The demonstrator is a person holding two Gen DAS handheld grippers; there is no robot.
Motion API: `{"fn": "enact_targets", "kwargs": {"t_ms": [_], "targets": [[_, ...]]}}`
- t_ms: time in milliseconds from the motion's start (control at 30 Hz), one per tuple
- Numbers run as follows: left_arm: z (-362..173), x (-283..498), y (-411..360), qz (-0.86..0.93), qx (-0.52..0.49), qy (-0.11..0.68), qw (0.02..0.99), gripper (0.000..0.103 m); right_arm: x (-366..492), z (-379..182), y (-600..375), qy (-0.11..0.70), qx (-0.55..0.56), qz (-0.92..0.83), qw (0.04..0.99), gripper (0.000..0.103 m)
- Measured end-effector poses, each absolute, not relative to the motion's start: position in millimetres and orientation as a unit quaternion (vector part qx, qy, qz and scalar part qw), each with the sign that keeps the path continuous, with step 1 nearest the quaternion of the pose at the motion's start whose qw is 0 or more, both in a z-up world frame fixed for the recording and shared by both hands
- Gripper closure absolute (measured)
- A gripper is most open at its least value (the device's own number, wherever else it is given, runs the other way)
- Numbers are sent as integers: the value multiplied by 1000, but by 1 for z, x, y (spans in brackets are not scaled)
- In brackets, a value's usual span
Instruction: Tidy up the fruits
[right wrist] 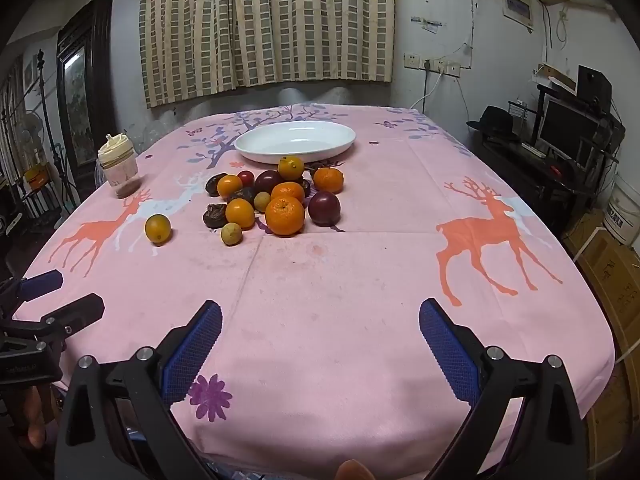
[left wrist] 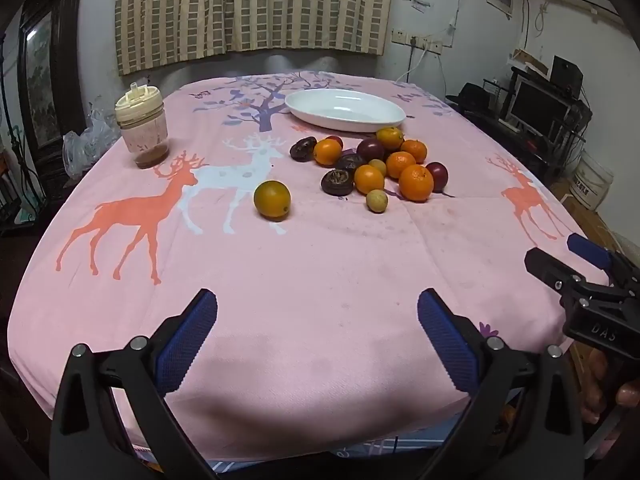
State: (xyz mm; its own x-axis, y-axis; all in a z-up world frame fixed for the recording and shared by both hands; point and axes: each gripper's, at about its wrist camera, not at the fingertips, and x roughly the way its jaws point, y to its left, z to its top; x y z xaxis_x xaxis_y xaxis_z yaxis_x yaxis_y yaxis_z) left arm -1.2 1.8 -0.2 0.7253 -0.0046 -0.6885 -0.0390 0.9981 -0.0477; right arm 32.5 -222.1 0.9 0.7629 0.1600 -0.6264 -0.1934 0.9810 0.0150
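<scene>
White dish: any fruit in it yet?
No, the white dish holds nothing; the fruit pile lies on the tablecloth in front of it.

Dim indoor light from overhead, warm-ish cast. Soft glare on white dish (left wrist: 346, 110) w/ a bright patch inside. Dark shadow along near edge of bench (left wrist: 320, 264). Heavy fisheye bend + black vignette at corners; room bkgd murky, slightly soft.

The letters "DAS" stand on the black body of the right tongs (left wrist: 592, 256); other print is unreadable.
</scene>
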Motion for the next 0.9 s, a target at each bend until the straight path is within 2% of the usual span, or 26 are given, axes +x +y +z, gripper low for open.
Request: {"fn": "enact_targets", "kwargs": {"t_ms": [500, 900], "targets": [[3, -4, 18, 44, -68, 358, 930, 5, 33, -3, -225, 330, -18, 92, 939, 4], [-3, 1, 9, 53, -34, 369, 927, 5, 33, -7, -224, 335, -24, 94, 937, 4]]}}
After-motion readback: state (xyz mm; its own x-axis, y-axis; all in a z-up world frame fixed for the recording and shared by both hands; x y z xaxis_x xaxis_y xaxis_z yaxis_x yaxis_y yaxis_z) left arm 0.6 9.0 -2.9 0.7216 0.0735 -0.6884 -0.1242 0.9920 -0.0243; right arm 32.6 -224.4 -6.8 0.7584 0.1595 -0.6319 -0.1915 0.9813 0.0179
